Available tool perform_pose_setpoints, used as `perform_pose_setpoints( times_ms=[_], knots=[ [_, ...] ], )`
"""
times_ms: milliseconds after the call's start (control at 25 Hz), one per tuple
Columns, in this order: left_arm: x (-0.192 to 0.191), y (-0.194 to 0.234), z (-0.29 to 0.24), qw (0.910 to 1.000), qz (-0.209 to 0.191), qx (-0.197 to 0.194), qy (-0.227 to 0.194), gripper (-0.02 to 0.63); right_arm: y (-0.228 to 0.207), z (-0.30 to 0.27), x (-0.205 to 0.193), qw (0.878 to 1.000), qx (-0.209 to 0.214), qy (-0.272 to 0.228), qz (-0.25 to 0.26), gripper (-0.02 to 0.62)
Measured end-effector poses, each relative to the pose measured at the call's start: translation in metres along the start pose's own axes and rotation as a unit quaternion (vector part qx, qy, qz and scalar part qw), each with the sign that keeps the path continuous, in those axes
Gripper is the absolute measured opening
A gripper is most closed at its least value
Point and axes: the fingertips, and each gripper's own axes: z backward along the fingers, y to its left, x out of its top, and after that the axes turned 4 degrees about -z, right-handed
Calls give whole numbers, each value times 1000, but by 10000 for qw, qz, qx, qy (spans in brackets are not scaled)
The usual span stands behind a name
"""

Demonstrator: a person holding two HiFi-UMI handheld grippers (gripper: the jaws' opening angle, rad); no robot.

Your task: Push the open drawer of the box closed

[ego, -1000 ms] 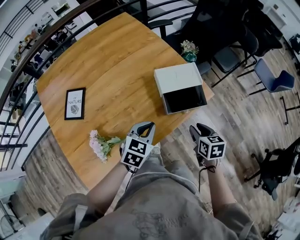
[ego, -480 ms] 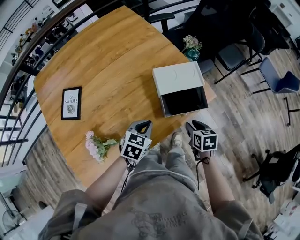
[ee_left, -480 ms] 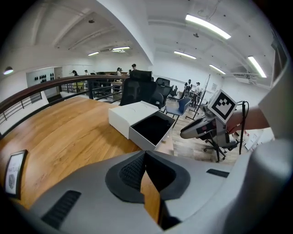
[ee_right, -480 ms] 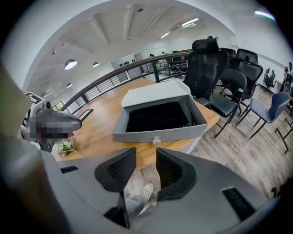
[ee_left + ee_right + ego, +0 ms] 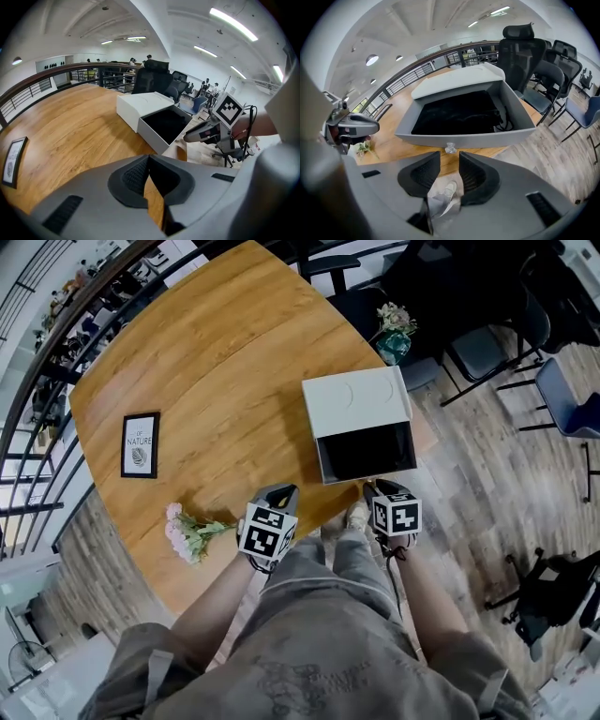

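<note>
At the left of the wooden table (image 5: 225,352) a framed picture (image 5: 139,444) lay flat, and nearer the person a small bunch of pink flowers (image 5: 187,532) rested by the near edge. Just right of the flowers, the left gripper (image 5: 149,158) hung over that edge, clenched: its pads met at the tips with nothing between them, and only a sliver of tabletop showed below the tips. Further right, the white box (image 5: 354,399) sat at the table's right edge, its drawer (image 5: 487,137) pulled out toward the person, its dark inside open to view and its front close to the table's near edge. A small clear knob (image 5: 450,149) stood out from the middle of the drawer front. The right gripper (image 5: 450,161) faced that front from just beside it. Its jaws were apart and closing, with nothing gripped. The knob sat just ahead of the gap, untouched, and a shoe (image 5: 449,188) on the floor showed through it. Beyond the box's far right corner stood a green vase (image 5: 394,341) of pale flowers, and dark office chairs (image 5: 469,343) filled the floor to the right.
</note>
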Motion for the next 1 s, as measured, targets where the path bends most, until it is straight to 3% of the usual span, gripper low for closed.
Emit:
perform_pose_setpoints(
  times_ms=[440, 560, 1000],
  knots=[
    [10, 8, -8, 9983, 522, 267, 14, 17, -3, -6, 6, 9983, 296, 452, 238, 109],
    [14, 11, -8, 9975, 626, 316, -22, 17, -2, -2, 14, 9982, 309, 409, 297, 83],
    [37, 25, -10, 9961, 707, 498, -185, 17, 0, -23, 64, 9976, 454, 311, 410, 83]
  ],
)
